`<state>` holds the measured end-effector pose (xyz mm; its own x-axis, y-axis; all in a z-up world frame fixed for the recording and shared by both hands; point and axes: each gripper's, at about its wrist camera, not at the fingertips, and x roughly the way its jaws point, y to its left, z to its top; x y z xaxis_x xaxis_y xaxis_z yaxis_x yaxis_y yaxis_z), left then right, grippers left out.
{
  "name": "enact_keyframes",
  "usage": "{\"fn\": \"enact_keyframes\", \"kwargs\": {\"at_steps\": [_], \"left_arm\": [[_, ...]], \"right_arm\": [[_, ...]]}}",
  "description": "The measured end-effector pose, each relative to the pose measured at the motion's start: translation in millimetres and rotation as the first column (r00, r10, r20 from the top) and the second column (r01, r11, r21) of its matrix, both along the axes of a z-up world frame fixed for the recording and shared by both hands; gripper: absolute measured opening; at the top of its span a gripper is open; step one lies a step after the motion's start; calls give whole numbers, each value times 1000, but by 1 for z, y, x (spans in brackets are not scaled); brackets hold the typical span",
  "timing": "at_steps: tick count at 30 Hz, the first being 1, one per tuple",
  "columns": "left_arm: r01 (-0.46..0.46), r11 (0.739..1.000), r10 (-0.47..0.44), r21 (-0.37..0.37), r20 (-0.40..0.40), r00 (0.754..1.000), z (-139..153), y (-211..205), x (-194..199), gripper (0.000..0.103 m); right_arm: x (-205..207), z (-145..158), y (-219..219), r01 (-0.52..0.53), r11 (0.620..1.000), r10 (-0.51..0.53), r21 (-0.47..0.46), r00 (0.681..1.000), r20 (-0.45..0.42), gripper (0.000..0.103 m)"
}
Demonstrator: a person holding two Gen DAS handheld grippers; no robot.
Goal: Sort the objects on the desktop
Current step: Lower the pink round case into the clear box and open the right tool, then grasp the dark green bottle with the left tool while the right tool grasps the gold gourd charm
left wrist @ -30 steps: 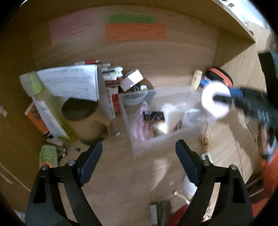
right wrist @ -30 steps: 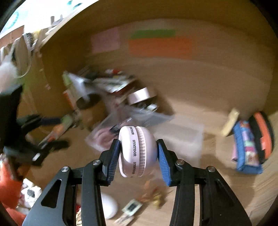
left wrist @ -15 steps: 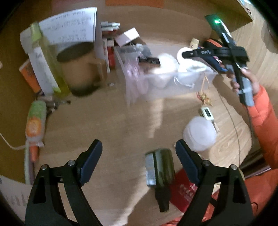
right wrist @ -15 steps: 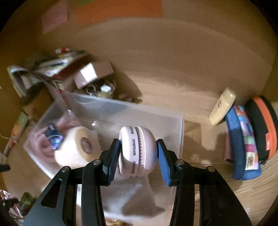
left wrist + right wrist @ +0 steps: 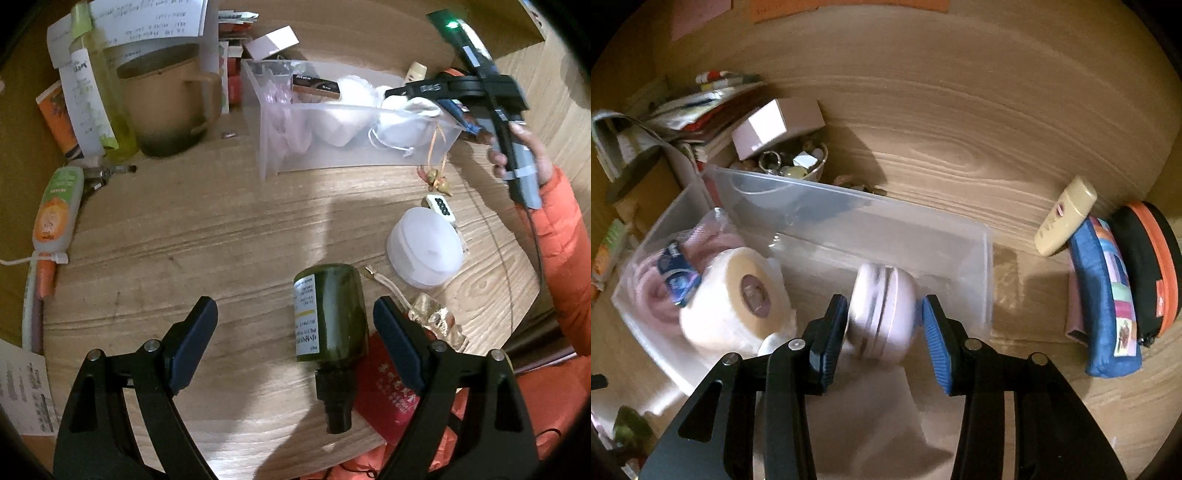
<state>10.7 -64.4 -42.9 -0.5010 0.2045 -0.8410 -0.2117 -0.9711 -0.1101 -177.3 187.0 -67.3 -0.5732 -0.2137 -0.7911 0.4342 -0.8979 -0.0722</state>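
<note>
Crowding the clear bin [image 5: 982, 266]: tape roll [image 5: 738, 295], pink cloth [image 5: 657, 291].

The desk [image 5: 207, 236] is matt grained wood; the bin [image 5: 923, 236] is clear plastic; the bottle [image 5: 330, 314] is dark glossy glass.

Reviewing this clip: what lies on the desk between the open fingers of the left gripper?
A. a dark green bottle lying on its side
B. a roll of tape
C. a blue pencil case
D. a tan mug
A: the dark green bottle lies on its side between the fingers of the left gripper, cap toward the camera.
</note>
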Motion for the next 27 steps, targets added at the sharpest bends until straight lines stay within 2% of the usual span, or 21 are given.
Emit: {"fn": "enact_keyframes", "kwargs": {"at_steps": [5, 9, 12, 13, 16, 22, 27], "left_arm": [[0, 1000, 0, 12, 4, 1000, -5, 4, -1, 87], [-5, 1000, 5, -5, -4, 1000, -10, 11, 2, 87], [-10, 1000, 10, -7, -7, 1000, -13, 13, 3, 86], [-14, 1000, 14, -12, -9, 1000, -14, 14, 4, 83], [-25, 999, 25, -28, -6, 1000, -18, 16, 3, 73], [-42, 999, 42, -5, -18, 999, -21, 15, 3, 71], [-75, 996, 73, -40, -58, 996, -22, 14, 5, 57]], "right_arm": [[28, 23, 12, -19, 999, 16, -51, 999, -51, 54], [63, 40, 27, -50, 993, 40, -105, 995, -93, 55], [88, 41, 33, -65, 992, 53, -112, 992, -113, 57], [94, 40, 35, -69, 991, 56, -111, 992, -114, 57], [110, 28, 38, -91, 991, 80, -94, 990, -114, 57], [119, -6, 39, -115, 992, 113, -53, 993, -44, 56], [104, -31, 38, -110, 992, 113, -59, 993, 38, 47]]}}
